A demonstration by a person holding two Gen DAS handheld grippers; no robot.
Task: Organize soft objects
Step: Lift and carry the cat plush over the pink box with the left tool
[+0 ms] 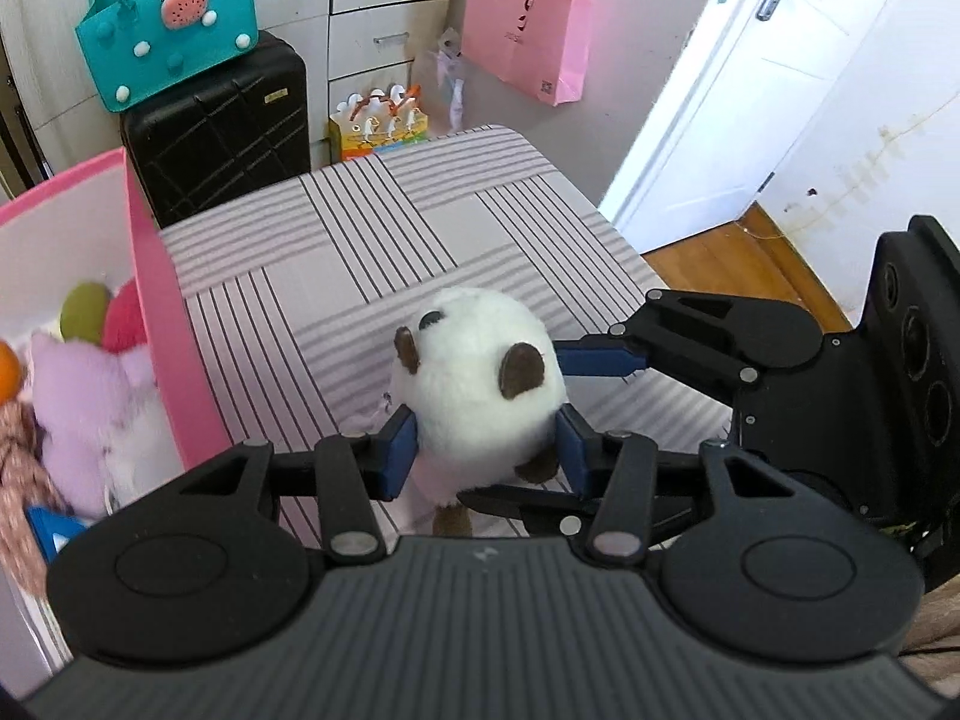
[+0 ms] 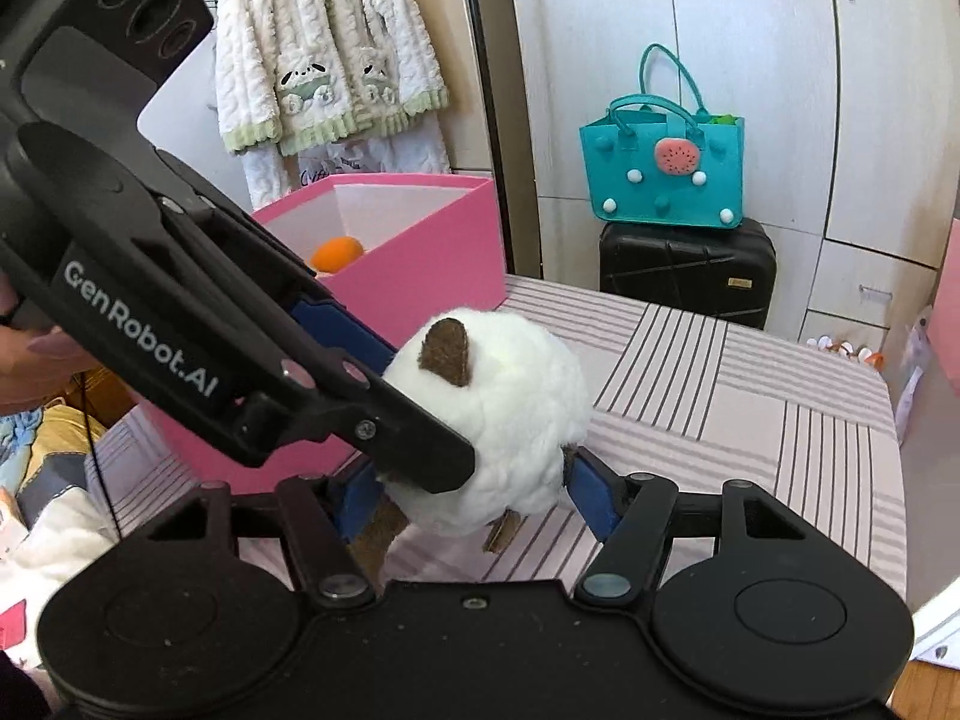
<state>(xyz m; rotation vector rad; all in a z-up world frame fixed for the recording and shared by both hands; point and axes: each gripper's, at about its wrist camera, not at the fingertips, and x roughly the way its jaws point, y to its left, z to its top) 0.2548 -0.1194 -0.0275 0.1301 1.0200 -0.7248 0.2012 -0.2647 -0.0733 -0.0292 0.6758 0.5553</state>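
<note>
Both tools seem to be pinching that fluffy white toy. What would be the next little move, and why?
Probably the right tool lets go. The left tool also clamps the white plush toy, and the pink box holding other soft toys sits on the left tool's side.

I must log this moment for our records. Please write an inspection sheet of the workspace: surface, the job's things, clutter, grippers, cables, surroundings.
Surface: bed with striped sheet, flat and tidy.
Job's things: white plush toy with brown ears, above the sheet; pink box beside it, holding a purple plush, an orange ball and other soft items.
Clutter: clothes heaped beside the bed.
Grippers: left gripper and right gripper both closed on the plush toy, from different sides.
Cables: thin black cord under the left gripper.
Surroundings: black suitcase with teal bag on top, pink paper bag, white door, hanging fleece jacket.
</note>
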